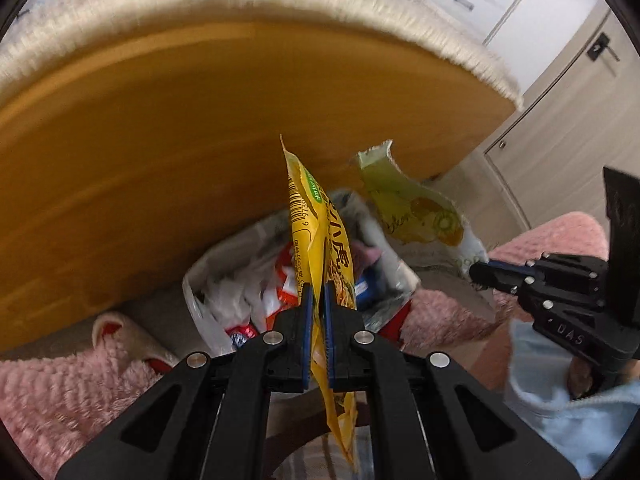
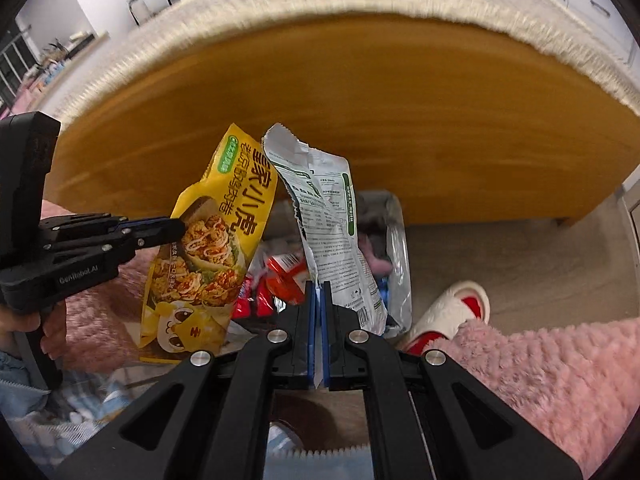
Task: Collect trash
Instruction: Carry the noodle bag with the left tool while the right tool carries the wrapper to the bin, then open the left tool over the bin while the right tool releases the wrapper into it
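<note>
Yellow snack wrapper (image 1: 320, 240) clamped in left gripper (image 1: 316, 292), silver wrapper (image 2: 332, 220) clamped in right gripper (image 2: 319, 292). Both above lined trash bin (image 2: 396, 248), already part-filled. Left: release both.

You see a bright yellow snack wrapper (image 2: 208, 248) printed with dark brown characters, a green oval badge and a toasted sandwich photo. To its right, a silver-white wrapper (image 2: 336, 232) carries fine black text and green bars. Beneath them, red and white packets (image 2: 280, 276) fill a translucent grey bin bag (image 2: 398, 256). Your black grippers have blue pads (image 2: 313, 320). A honey-brown wood panel (image 2: 360, 120) lies beyond.
</note>
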A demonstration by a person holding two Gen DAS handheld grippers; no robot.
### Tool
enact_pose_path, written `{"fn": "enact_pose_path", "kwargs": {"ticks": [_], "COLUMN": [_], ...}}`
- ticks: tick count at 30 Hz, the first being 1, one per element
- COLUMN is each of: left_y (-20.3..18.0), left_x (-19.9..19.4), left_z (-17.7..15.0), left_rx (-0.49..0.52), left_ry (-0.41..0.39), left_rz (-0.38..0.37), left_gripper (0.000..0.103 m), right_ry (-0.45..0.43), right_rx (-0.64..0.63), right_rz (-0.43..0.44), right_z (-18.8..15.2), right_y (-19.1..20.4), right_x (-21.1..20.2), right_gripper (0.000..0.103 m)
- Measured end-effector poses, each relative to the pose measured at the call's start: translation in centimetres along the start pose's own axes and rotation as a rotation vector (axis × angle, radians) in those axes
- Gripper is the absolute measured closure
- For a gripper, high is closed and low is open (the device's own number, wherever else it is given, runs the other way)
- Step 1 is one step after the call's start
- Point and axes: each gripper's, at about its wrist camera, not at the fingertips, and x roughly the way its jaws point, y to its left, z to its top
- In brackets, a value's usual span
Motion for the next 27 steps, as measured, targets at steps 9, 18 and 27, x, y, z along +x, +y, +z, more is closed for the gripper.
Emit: {"fn": "enact_pose_path", "kwargs": {"ticks": [9, 18, 27], "left_y": [2.0, 4.6, 5.7], "left_x": [9.1, 14.0, 15.9], "left_z": [-0.7, -0.7, -0.8], "left_rx": [0.009, -0.041, -0.056], "left_ry": [0.187, 0.256, 0.296], "left_rz": [0.097, 0.149, 0.143], "left_gripper": [0.101, 0.100, 0.100], "right_ry": [0.191, 0.311, 0.396], "right_rx": [-0.109, -0.141, -0.040], "right_rz": [-0.128, -0.046, 0.031], "right_z": [2.4, 1.6, 1.3], "right_y": [0.8, 2.2, -0.6], "right_x": [8.2, 14.5, 18.2], "right_gripper": [0.101, 0.101, 0.099]}}
